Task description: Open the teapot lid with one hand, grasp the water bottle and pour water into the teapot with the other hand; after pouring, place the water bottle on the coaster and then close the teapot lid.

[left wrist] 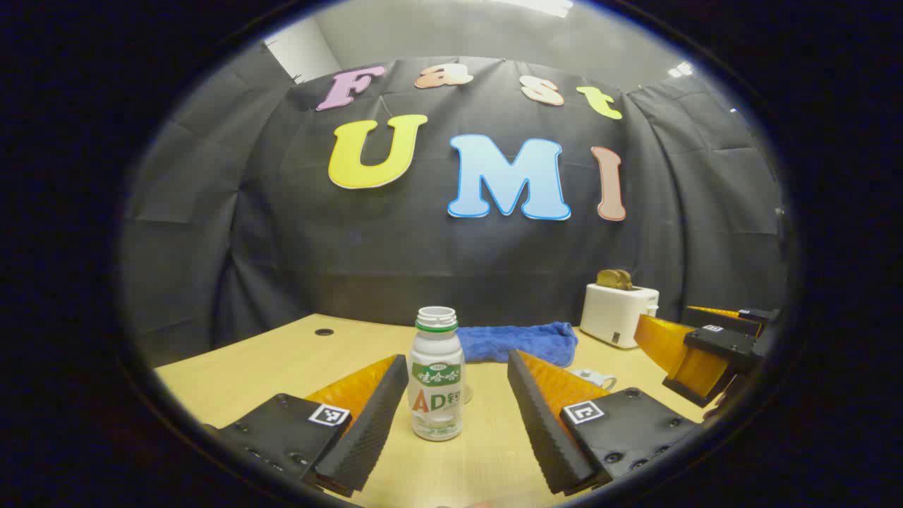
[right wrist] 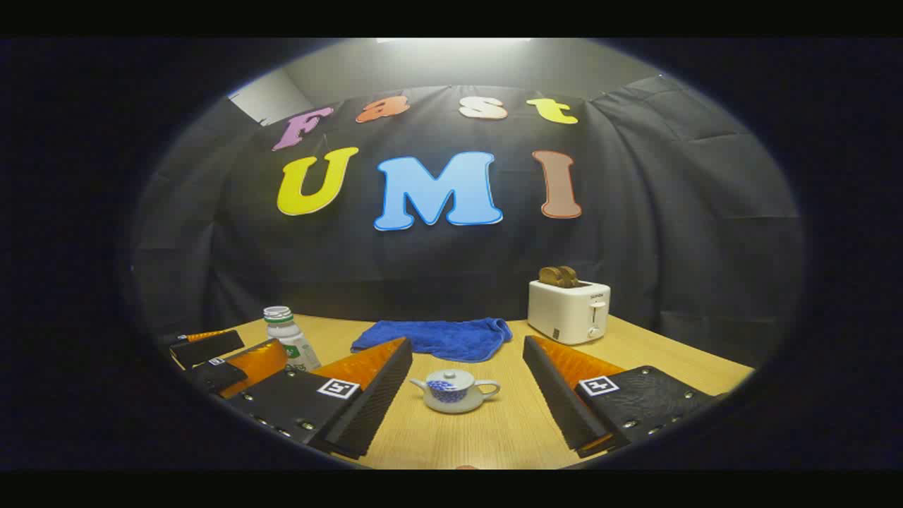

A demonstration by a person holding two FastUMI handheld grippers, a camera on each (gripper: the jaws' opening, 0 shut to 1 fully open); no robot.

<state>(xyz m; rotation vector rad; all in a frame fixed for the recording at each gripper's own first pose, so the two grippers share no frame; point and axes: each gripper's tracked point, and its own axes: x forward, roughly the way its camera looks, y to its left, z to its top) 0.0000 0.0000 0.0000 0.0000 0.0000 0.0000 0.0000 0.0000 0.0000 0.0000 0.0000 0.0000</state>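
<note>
While both grippers hover over the wooden table [right wrist: 508, 430], left gripper [left wrist: 457, 413] jaws apart either side of the uncapped water bottle [left wrist: 437, 374], untouched, right gripper [right wrist: 467, 402] jaws apart facing the lidded teapot [right wrist: 454, 390], blue towel [right wrist: 437, 336] behind, toaster [right wrist: 570, 309] at rear right.

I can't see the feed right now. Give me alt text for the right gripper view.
The right gripper is open, its two fingers pointing at a small teapot with its lid on, standing on the wooden table untouched. Behind it lie a blue towel and a toaster; at left, the left gripper is near the uncapped water bottle.
</note>
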